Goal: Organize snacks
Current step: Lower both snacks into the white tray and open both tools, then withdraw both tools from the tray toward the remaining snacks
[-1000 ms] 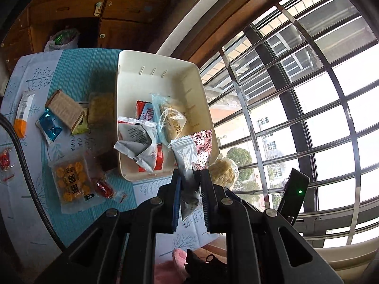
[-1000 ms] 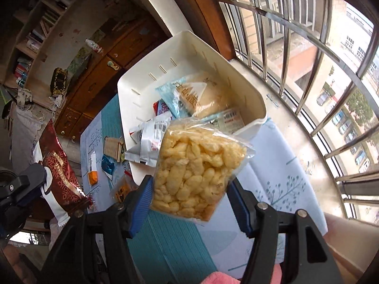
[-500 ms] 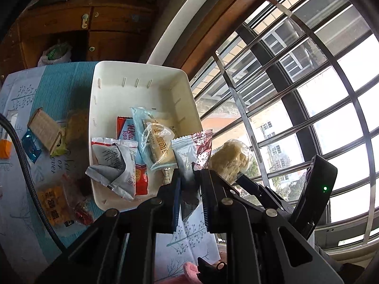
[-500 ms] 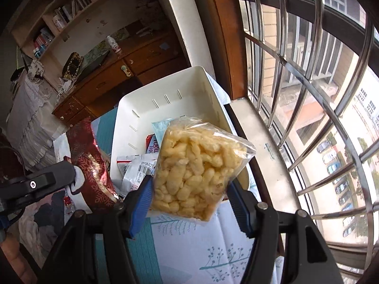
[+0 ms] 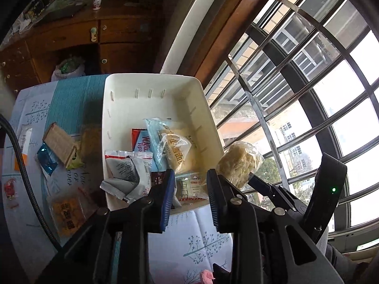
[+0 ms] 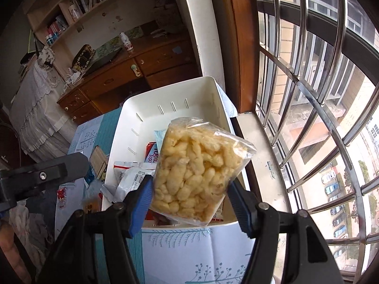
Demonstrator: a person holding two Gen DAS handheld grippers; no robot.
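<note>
A white tray [image 5: 151, 78] on the tablecloth holds several snack packets. My left gripper [image 5: 190, 187] hovers over its near end and its jaws are opening. A clear packet with red print [image 5: 189, 188] lies in the tray below the gap, with neither pad pressing on it. My right gripper [image 6: 189, 196] is shut on a clear bag of yellow puffed snacks [image 6: 196, 165], held above the near right part of the tray [image 6: 170, 94]. The same bag [image 5: 239, 163] shows at the tray's right edge in the left wrist view. The left gripper's body [image 6: 42, 175] juts in from the left in the right wrist view.
On the cloth left of the tray lie a brown box [image 5: 59, 145], a blue packet [image 5: 46, 159], an orange-filled packet [image 5: 67, 213] and a red candy [image 5: 9, 189]. A black cable [image 5: 19, 156] crosses there. A barred window [image 6: 308, 94] runs along the right; a wooden cabinet [image 5: 71, 37] stands behind.
My left jaws have parted and let go of the clear packet with red print, which now lies in the tray's near end. The right gripper has rolled and shifted over the tray with its bag.
</note>
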